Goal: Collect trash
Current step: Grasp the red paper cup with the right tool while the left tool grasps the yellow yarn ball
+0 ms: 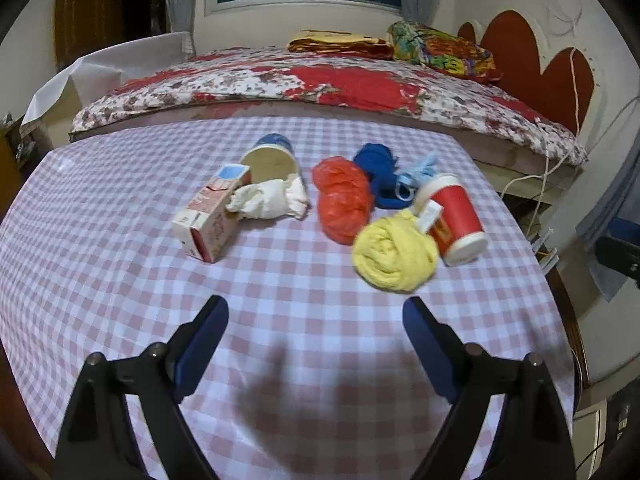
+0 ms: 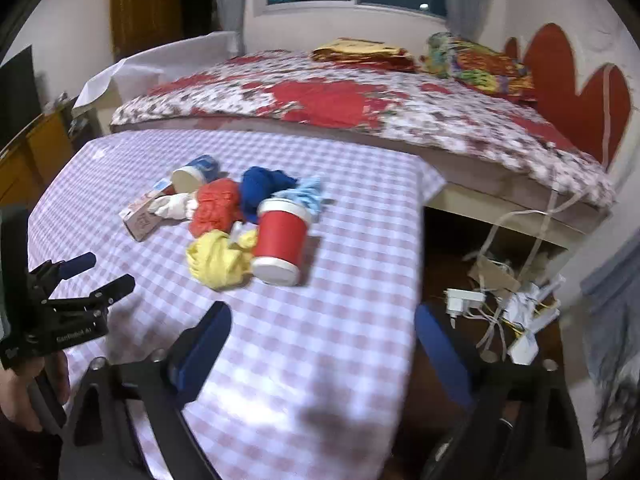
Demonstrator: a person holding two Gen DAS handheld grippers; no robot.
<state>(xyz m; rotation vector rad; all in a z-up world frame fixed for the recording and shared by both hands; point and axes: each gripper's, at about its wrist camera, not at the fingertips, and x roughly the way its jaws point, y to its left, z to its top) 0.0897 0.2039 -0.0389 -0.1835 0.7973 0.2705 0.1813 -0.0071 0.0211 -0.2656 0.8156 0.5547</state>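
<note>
Several pieces of trash lie in a cluster on the pink-checked tablecloth (image 1: pixel 120 280): a pink carton (image 1: pixel 208 216), a white crumpled wad (image 1: pixel 272 200), a tipped blue-and-white paper cup (image 1: pixel 272 160), a red-orange bag (image 1: pixel 344 200), a blue bag (image 1: pixel 378 174), a yellow wad (image 1: pixel 394 254) and a red cup (image 1: pixel 456 220) on its side. My left gripper (image 1: pixel 316 308) hovers open short of the pile, nothing between its fingers. My right gripper (image 2: pixel 322 316) is open and empty over the table's right edge, near the red cup (image 2: pixel 280 240) and yellow wad (image 2: pixel 218 262). The left gripper (image 2: pixel 102 274) shows at the left of the right wrist view.
A bed with a red floral quilt (image 1: pixel 320 84) runs along the table's far side. To the right, the table edge (image 2: pixel 416 260) drops to a dark floor with cables and chargers (image 2: pixel 500 304). A hand (image 2: pixel 24 396) holds the left gripper's handle.
</note>
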